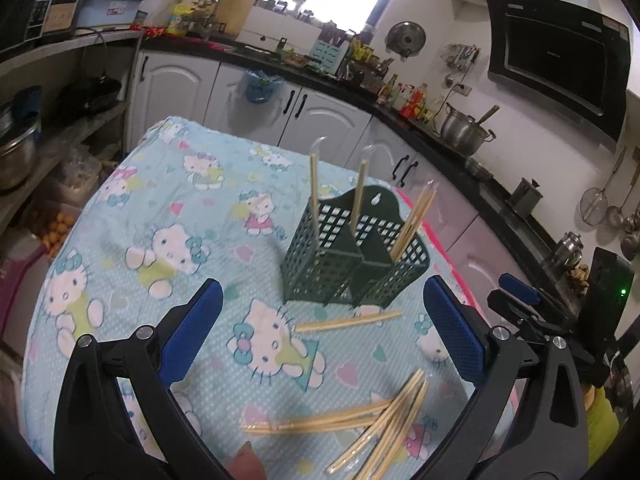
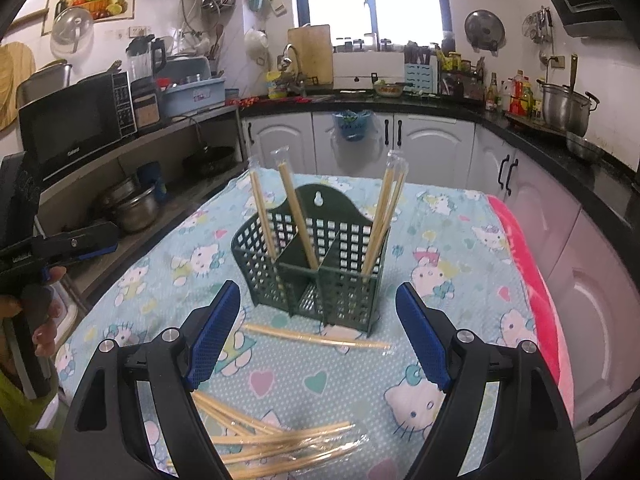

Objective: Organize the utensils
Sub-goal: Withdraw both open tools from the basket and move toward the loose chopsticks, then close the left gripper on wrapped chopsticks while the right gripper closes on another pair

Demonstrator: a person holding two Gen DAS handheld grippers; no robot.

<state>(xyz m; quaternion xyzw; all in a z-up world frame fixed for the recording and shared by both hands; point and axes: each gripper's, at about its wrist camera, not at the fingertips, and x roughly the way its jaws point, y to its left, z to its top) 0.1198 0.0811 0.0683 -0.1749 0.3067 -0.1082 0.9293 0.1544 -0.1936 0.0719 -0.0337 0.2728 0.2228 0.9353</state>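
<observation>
A dark green utensil basket (image 1: 352, 264) (image 2: 320, 264) with three compartments stands on the Hello Kitty tablecloth. Wrapped bamboo chopstick pairs stand in its compartments (image 2: 298, 216). One wrapped pair (image 1: 348, 322) (image 2: 316, 336) lies flat just in front of the basket. A loose pile of wrapped chopsticks (image 1: 360, 424) (image 2: 280, 440) lies nearer the cameras. My left gripper (image 1: 320, 320) is open and empty, above the cloth in front of the basket. My right gripper (image 2: 318, 328) is open and empty, over the single flat pair. The right gripper also shows at the right edge of the left wrist view (image 1: 532, 304).
The table (image 1: 132, 216) has a pink blanket edge (image 2: 532, 280) on its right side. White cabinets (image 2: 420, 140) and a black counter run behind. Shelves with pots (image 2: 136, 204) and a microwave (image 2: 76, 124) stand to the left. The other hand-held gripper (image 2: 60, 244) shows at left.
</observation>
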